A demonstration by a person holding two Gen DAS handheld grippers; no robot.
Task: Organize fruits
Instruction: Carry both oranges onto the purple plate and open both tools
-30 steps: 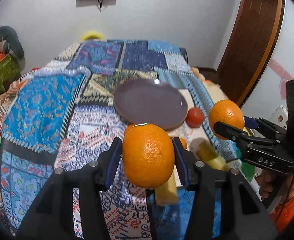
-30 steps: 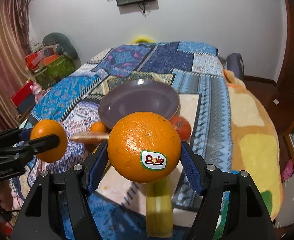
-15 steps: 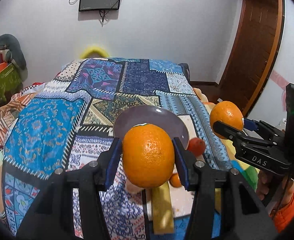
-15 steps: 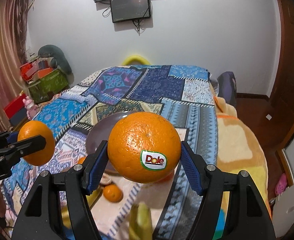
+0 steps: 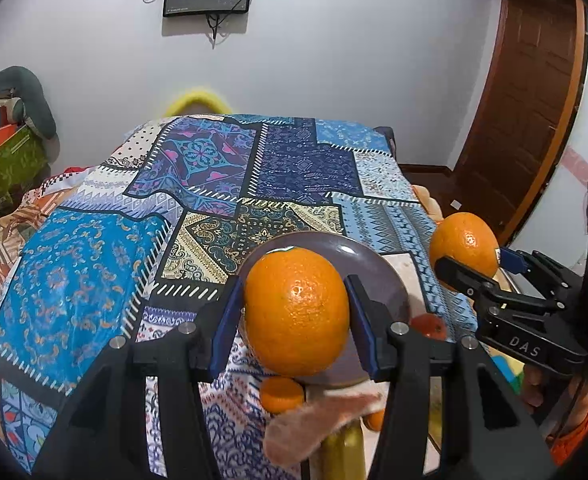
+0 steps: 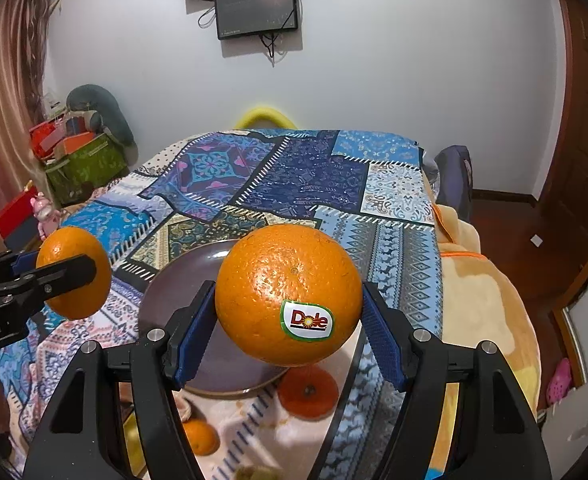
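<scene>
Each gripper (image 5: 296, 320) (image 6: 290, 322) clamped an orange (image 5: 297, 310) (image 6: 289, 294); both needed lowering gently onto the purple plate (image 6: 162, 300) before release.

Lighting: even indoor light from above, moderately bright; white wall (image 6: 414, 80) shaded grey toward the corners.
Glare: small highlights on both oranges (image 5: 296, 312) (image 6: 290, 292) and on the plate (image 6: 198, 272).
Distortion: strong fisheye bending, black vignette at the corners.
Blur: fruit near the lower edges smeared; centre sharp.
</scene>
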